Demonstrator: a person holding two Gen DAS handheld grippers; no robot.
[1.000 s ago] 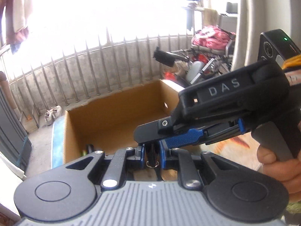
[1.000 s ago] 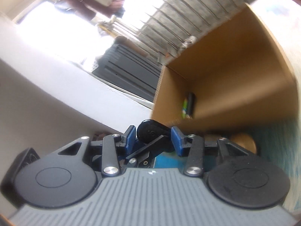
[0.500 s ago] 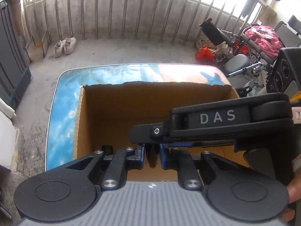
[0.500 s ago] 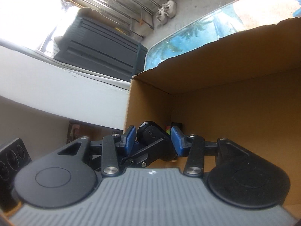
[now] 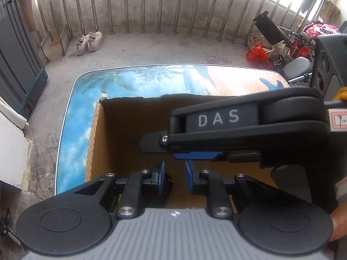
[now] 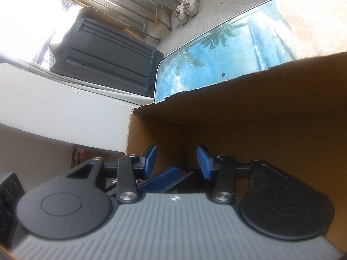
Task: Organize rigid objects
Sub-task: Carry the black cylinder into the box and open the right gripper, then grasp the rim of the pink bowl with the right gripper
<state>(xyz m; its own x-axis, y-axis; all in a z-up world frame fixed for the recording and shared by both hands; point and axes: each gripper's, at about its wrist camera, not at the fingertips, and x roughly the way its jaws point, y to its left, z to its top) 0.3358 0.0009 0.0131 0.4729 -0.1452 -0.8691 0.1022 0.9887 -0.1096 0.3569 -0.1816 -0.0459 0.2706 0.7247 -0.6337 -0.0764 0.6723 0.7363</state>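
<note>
Cardboard box (image 5: 121,134) at 12 o'clock, possibly a dark item (image 5: 168,187) inside; my left gripper (image 5: 174,173) and right gripper (image 6: 176,159) gape empty, crowded together, so they may clash.

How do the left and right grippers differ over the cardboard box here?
The left gripper's jaws are opening, with a narrow gap; the right gripper's stand wider. The left gripper looks steeply down into the cardboard box; the right gripper faces its wall more level. Both have nothing between their pads.
</note>
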